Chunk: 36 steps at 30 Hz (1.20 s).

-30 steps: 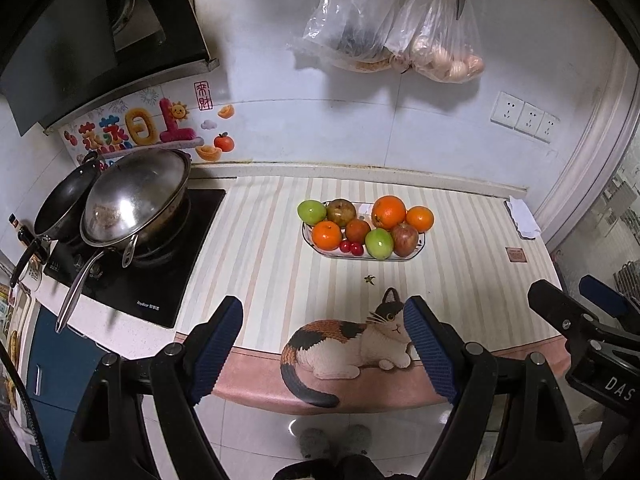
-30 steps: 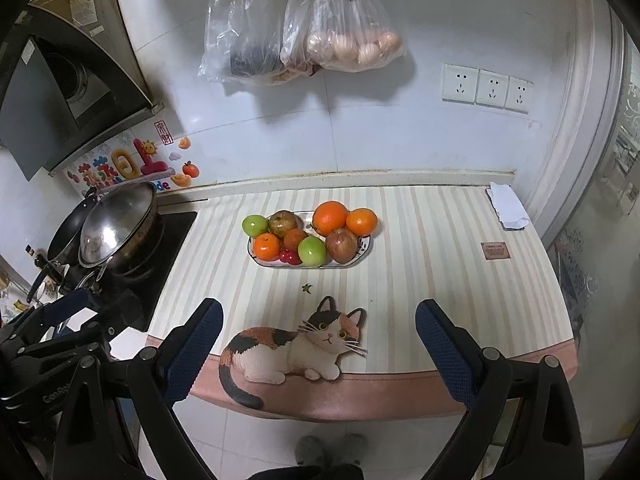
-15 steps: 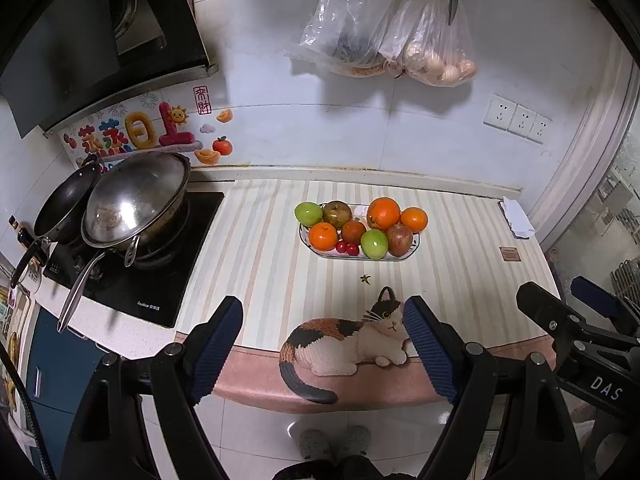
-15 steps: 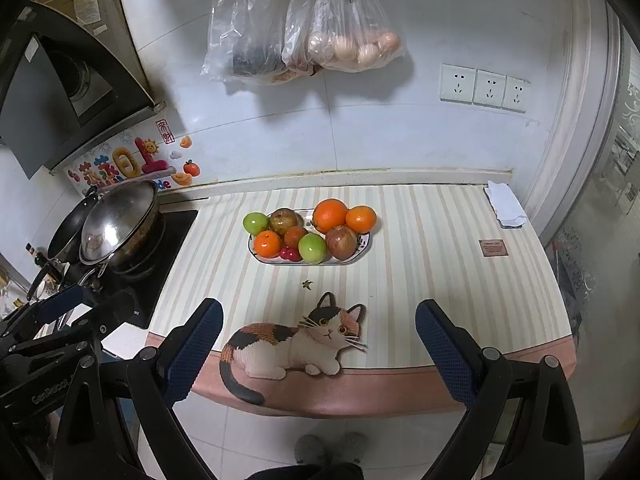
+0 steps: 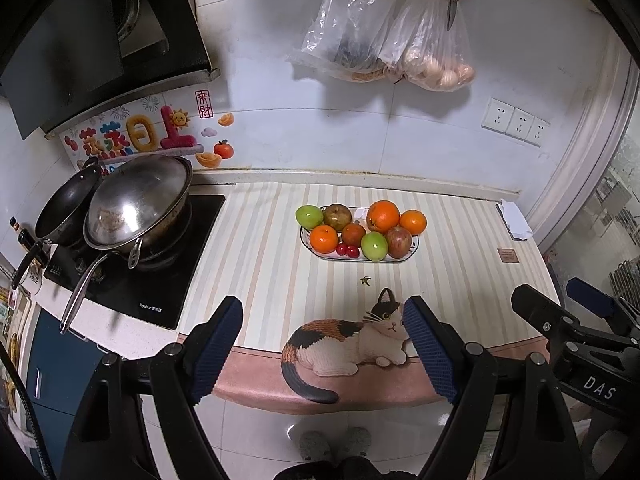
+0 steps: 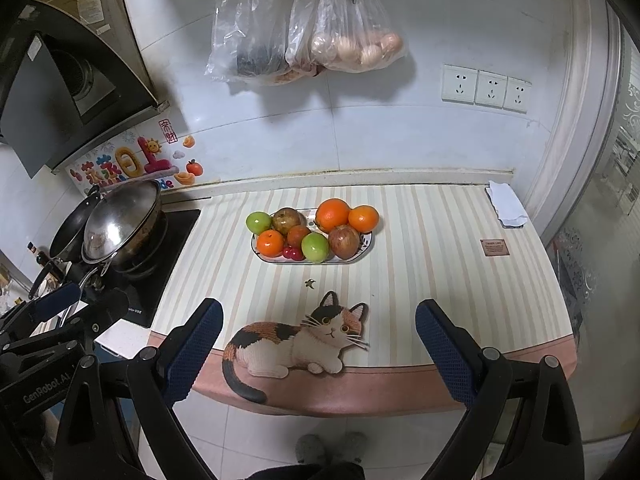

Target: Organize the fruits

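Both grippers, left gripper (image 5: 322, 342) and right gripper (image 6: 318, 344), hang wide and empty at the counter (image 6: 432, 280) edge, well short of the plate (image 6: 362, 249); fruits (image 6: 316, 230) all lie heaped on it, fitting either stage.

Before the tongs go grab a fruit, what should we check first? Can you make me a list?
1. Left tongs open and empty: ok.
2. Right tongs open and empty: ok.
3. Fruit all on the plate, none rolled off: ok.
4. Striped mat between tongs and plate free of obstacles: ok, only a tiny star mark.
5. Tongs near enough to grab: not ok, both hang back past the counter edge.
6. Somewhere to put sorted fruit: cannot tell, no second dish in view.
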Motion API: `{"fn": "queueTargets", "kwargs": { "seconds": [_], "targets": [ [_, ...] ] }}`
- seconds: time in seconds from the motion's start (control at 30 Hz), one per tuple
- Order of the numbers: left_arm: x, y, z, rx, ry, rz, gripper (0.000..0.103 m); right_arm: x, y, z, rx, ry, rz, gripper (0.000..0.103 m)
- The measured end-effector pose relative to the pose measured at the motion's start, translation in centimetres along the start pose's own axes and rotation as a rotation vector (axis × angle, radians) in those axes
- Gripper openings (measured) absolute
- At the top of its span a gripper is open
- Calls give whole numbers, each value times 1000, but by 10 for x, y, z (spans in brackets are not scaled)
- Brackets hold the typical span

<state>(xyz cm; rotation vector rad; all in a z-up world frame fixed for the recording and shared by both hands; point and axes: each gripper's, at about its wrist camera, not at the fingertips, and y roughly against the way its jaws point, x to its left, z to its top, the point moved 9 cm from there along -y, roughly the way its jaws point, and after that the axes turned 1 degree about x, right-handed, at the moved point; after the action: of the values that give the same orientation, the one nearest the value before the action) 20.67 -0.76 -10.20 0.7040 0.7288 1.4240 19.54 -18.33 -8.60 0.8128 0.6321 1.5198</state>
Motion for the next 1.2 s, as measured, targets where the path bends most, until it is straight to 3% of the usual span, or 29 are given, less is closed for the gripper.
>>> {"fn": "queueTargets", "kwargs": {
  "seconds": [1.2],
  "targets": [
    [-8, 2, 2, -11, 6, 0, 82, -2, 0, 2, -5, 12, 3, 99]
  ]
}}
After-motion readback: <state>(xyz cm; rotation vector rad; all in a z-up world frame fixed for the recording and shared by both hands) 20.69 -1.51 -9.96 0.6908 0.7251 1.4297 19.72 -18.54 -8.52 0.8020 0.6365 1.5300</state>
